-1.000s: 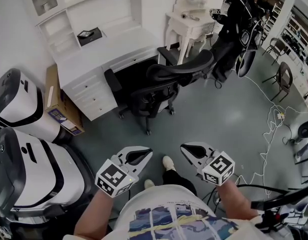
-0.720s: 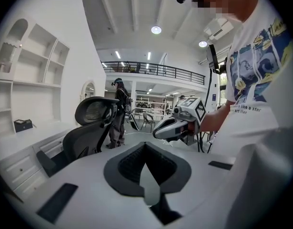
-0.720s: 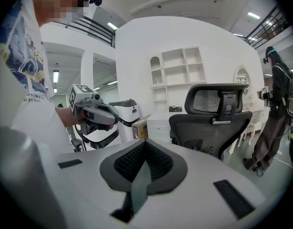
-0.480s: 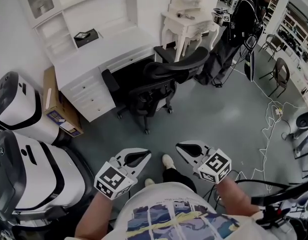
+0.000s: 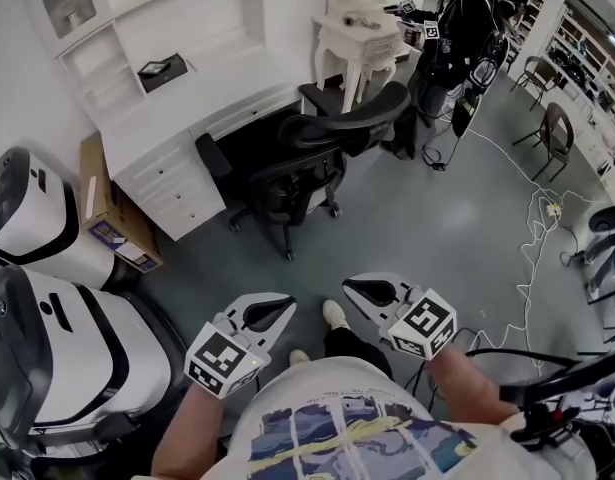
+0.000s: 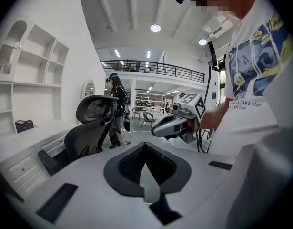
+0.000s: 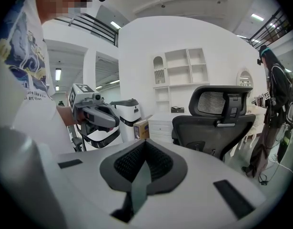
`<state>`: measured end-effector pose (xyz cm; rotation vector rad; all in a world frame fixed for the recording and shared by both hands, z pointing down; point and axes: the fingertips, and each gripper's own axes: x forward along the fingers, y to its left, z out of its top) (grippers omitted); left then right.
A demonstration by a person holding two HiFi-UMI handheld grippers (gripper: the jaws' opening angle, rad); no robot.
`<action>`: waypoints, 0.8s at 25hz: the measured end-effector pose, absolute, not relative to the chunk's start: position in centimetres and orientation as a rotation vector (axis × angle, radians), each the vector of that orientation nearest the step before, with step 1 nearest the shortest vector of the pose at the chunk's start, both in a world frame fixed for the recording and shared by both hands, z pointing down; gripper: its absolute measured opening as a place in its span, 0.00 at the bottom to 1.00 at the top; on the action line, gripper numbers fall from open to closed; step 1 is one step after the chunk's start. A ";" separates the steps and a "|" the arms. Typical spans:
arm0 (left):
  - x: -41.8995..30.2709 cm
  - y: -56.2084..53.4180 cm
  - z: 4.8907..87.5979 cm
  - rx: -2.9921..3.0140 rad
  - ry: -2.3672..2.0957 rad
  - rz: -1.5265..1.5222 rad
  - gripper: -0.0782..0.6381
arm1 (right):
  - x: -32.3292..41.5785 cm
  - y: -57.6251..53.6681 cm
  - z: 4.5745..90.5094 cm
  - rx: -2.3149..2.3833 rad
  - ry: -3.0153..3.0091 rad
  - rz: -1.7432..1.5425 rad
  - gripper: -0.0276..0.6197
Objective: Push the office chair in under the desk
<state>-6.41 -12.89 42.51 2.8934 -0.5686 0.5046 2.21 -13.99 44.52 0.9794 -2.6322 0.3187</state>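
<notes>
A grey floor (image 5: 457, 218) fills most of the head view, in a large room with a white wall at the back. A white counter (image 5: 187, 103) stands against that wall, with open shelves (image 5: 157, 13) above it and drawers (image 5: 177, 193) on its left side. A small dark box (image 5: 154, 68) lies on its top.

The black office chair (image 5: 317, 158) stands right at the counter's dark knee opening. Its mesh back and headrest point out toward the open floor. Whether the seat is under the top cannot be told. A cardboard box (image 5: 107, 203) sits on the floor just beside the drawers. Two white-and-black machines (image 5: 47, 338) stand at the left edge. A small white dressing table (image 5: 357, 33) is to the right of the counter, and a person in dark clothes (image 5: 457, 38) stands near it. Cables (image 5: 537, 238) trail across the floor on the right.

The left gripper (image 5: 283, 308) and the right gripper (image 5: 355, 288) are held side by side low in front of the wearer, above one shoe (image 5: 334, 315). They are well apart from the chair. Both have their jaws closed together with nothing between them.
</notes>
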 end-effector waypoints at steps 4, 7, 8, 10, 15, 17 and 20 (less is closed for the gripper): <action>-6.9 -13.1 42.6 2.881 -0.581 0.511 0.13 | 1.8 -14.2 44.5 0.969 -2.632 0.322 0.08; -6.9 -13.1 42.8 2.872 -0.589 0.519 0.13 | 1.8 -14.3 44.6 0.959 -2.635 0.319 0.08; -6.9 -13.0 43.0 2.869 -0.589 0.521 0.13 | 1.7 -14.3 44.7 0.959 -2.637 0.320 0.08; -6.9 -13.0 43.2 2.868 -0.585 0.527 0.13 | 1.7 -14.3 44.9 0.960 -2.639 0.322 0.08; -6.7 -13.0 43.4 2.866 -0.574 0.537 0.13 | 1.7 -14.2 45.0 0.960 -2.642 0.333 0.08; -6.5 -13.0 43.4 2.865 -0.567 0.539 0.13 | 1.7 -14.2 45.0 0.961 -2.641 0.337 0.08; -6.2 -13.1 43.5 2.867 -0.552 0.543 0.13 | 2.0 -14.2 45.2 0.965 -2.635 0.341 0.08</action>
